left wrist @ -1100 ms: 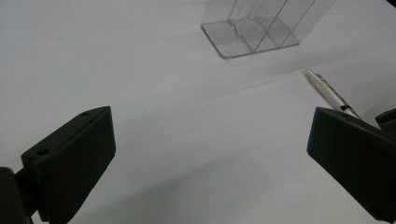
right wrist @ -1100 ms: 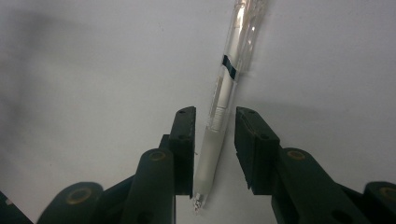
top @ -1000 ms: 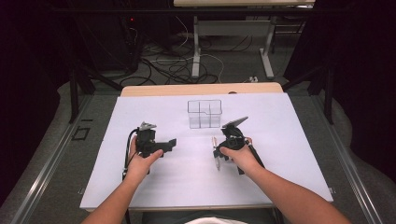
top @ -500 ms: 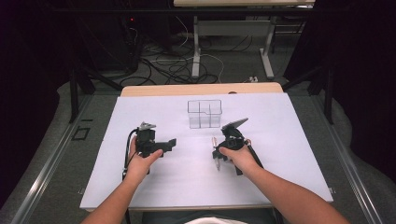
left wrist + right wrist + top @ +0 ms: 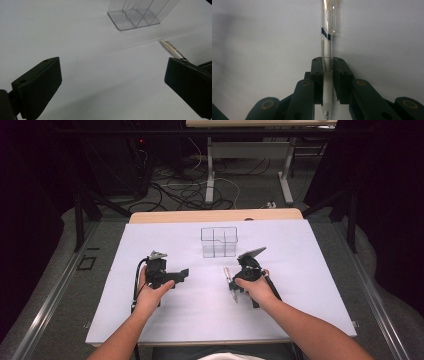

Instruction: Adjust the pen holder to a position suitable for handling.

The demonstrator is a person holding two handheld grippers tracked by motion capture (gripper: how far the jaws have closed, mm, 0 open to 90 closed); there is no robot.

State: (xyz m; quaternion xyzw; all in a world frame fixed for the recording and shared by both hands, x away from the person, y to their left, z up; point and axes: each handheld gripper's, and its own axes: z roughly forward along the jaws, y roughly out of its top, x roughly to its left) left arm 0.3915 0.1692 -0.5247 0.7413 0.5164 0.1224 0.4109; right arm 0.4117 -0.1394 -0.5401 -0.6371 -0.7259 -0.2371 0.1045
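A clear pen with a white grip lies on the white sheet, in front of a clear divided box. My right gripper points down at the sheet and its jaws have just been closing; the pads now press on the pen's grip from both sides. From above, the pen sticks out to the left of my right gripper. My left gripper rests at the left, open with nothing between its fingers. In the left gripper view, its wide jaws frame the pen and the box.
A white sheet covers the table, and a strip of wooden edge shows at the far side. Cables and desk legs stand on the floor beyond. Bare sheet lies between the two hands.
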